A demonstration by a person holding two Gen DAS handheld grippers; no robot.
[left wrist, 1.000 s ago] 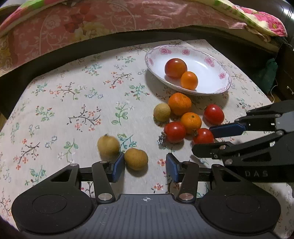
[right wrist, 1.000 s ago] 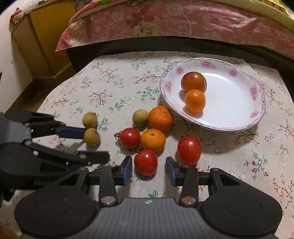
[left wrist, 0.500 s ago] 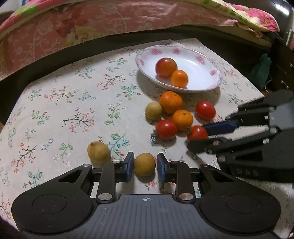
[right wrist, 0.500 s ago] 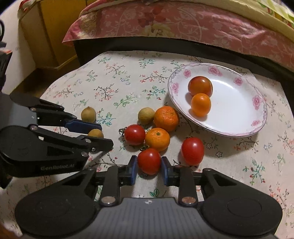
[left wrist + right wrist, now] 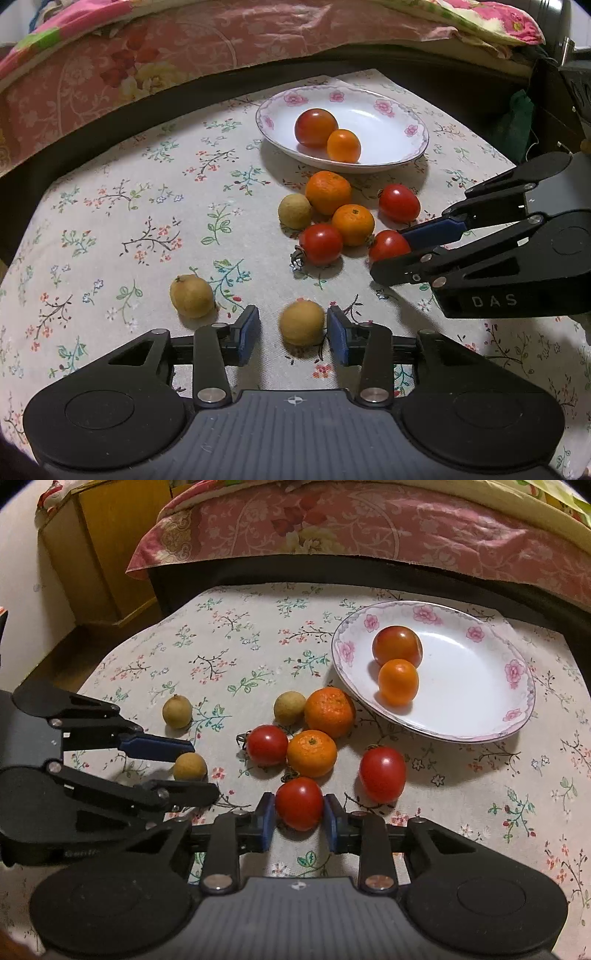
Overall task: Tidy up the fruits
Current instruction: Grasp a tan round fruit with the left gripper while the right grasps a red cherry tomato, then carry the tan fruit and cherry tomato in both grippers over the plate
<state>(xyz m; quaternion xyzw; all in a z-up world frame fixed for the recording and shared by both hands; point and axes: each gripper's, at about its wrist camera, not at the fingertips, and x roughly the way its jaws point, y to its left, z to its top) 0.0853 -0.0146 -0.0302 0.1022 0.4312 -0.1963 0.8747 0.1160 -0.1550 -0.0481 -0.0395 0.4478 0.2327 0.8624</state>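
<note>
Left wrist view: the left tongs [image 5: 291, 334] now stand apart around a longan [image 5: 302, 322] near the front edge of the bench [image 5: 110, 206]. Half a second ago the pads looked closed on it; now the right pad [image 5: 338, 339] touches the fruit while a clear gap separates it from the left pad. I judge this grip has been loosened or is being reset, so this longan is not yet secured. A second longan [image 5: 192, 296] lies just left of the tongs, and the plate [image 5: 413, 144] at the far edge already holds a tomato [image 5: 316, 127] and a small orange [image 5: 343, 145].

Right wrist view: the right tongs [image 5: 299, 821] are clamped on a cherry tomato [image 5: 299, 803], both pads against its sides, as they were half a second ago. It sits at the near end of the fruit cluster, in front of a mandarin [image 5: 312, 753]. Probably this tomato goes to the plate next, while the left side must re-close first.
</note>
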